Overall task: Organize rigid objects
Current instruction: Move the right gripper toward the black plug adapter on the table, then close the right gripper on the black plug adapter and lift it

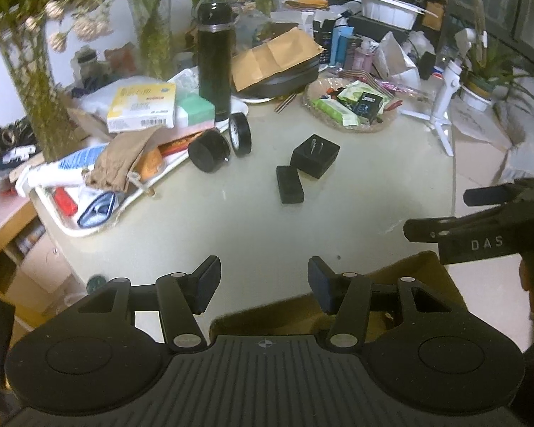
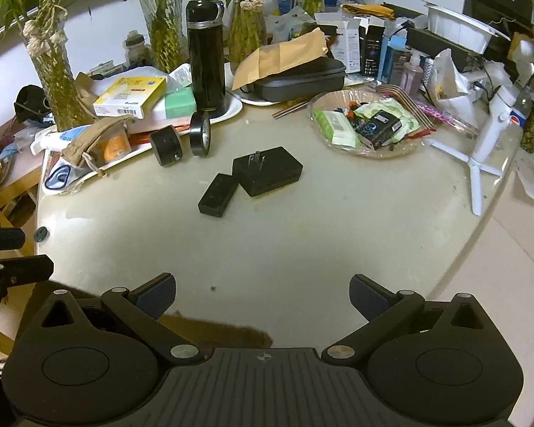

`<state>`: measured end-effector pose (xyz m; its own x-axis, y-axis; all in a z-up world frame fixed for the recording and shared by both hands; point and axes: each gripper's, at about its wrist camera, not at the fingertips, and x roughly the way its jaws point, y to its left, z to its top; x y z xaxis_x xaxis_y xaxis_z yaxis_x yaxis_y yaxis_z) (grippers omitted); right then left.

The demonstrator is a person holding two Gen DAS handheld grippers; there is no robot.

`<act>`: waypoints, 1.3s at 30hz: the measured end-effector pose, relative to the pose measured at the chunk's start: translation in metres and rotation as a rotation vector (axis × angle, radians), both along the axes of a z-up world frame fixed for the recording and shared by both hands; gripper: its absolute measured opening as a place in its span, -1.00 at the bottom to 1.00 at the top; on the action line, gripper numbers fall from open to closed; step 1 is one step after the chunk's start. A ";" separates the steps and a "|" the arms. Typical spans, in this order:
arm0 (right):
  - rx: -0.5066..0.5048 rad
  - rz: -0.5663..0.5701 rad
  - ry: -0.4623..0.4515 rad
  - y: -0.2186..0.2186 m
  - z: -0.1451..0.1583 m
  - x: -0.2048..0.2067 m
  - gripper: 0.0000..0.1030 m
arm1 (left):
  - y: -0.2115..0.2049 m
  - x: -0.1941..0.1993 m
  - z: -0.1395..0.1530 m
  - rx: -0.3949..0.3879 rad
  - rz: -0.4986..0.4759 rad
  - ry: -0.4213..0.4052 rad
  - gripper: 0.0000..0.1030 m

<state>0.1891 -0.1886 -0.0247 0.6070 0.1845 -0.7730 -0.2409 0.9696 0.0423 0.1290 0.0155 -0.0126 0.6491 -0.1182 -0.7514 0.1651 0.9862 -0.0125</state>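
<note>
Four black items lie on the pale table [image 2: 302, 242]. A square plug adapter with prongs up [image 1: 314, 155] [image 2: 267, 170] touches a small flat black box [image 1: 290, 184] [image 2: 218, 194]. A black tape roll [image 1: 240, 134] [image 2: 200, 133] stands on edge beside a black cylinder [image 1: 209, 151] [image 2: 166, 144]. My left gripper [image 1: 263, 284] is open and empty, well short of them. My right gripper [image 2: 263, 297] is open and empty, also near the front edge. It also shows at the right of the left wrist view [image 1: 462, 220].
A tall black flask [image 2: 206, 57] stands behind the tape. A white tray [image 1: 99, 220] of clutter sits left. A glass dish of packets [image 2: 366, 124] sits right, with a white tripod [image 2: 484, 149] beyond. Vases of bamboo [image 2: 53, 71] and a cardboard box [image 1: 338, 306] below the left gripper.
</note>
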 end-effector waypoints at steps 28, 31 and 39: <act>0.138 0.026 0.065 0.002 -0.035 0.116 0.98 | 0.006 0.027 0.004 -0.020 0.021 0.038 0.04; 0.172 0.000 0.080 0.000 -0.041 0.131 0.98 | 0.007 0.027 0.003 -0.021 0.024 0.047 0.04; 0.239 -0.076 0.126 0.006 -0.057 0.167 0.96 | 0.014 0.029 0.002 -0.047 0.041 0.075 0.04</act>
<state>0.3563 -0.1826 -0.0815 0.5278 0.3284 -0.7833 -0.1461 0.9436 0.2971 0.1577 0.0295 -0.0109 0.5964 -0.1286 -0.7923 0.1213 0.9902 -0.0694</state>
